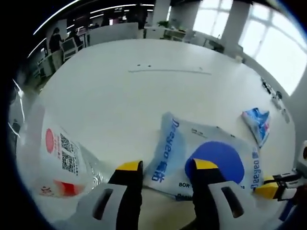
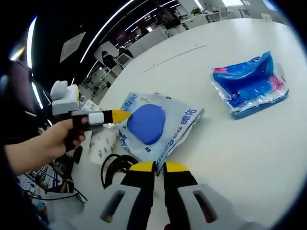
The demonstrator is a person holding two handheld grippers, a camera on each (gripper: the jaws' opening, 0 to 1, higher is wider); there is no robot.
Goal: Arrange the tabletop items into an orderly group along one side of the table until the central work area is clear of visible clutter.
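Left gripper (image 1: 164,166): jaws spread wide, holding nothing, poised over the near edge of the white pack with the blue disc (image 1: 206,160). Judged as lining up to take that pack by its edge. In the right gripper view the same gripper (image 2: 125,115) shows with its yellow tip at the pack's (image 2: 156,125) left side, carried by a person's hand (image 2: 57,139).

Right gripper (image 2: 159,167): jaws nearly together, only a thin gap, nothing between them. It hangs just near of the pack, probably waiting or about to pin the wrapper. Its yellow tip (image 1: 271,184) enters the left gripper view at the right edge.

Tabletop (image 1: 144,96): white and round, the far half bare. The pack lies toward the near side, flat and crumpled.

Around it:
- small blue-and-pink packet (image 2: 250,84), well apart to the right of the pack (image 1: 257,123)
- white bag with a red mark and QR code (image 1: 60,160), near left, close to the table edge
- black cable loop (image 2: 115,165) on the tabletop just beside the pack, near the right gripper; could snag a slide

Items lie scattered; grouping looks hardly begun.
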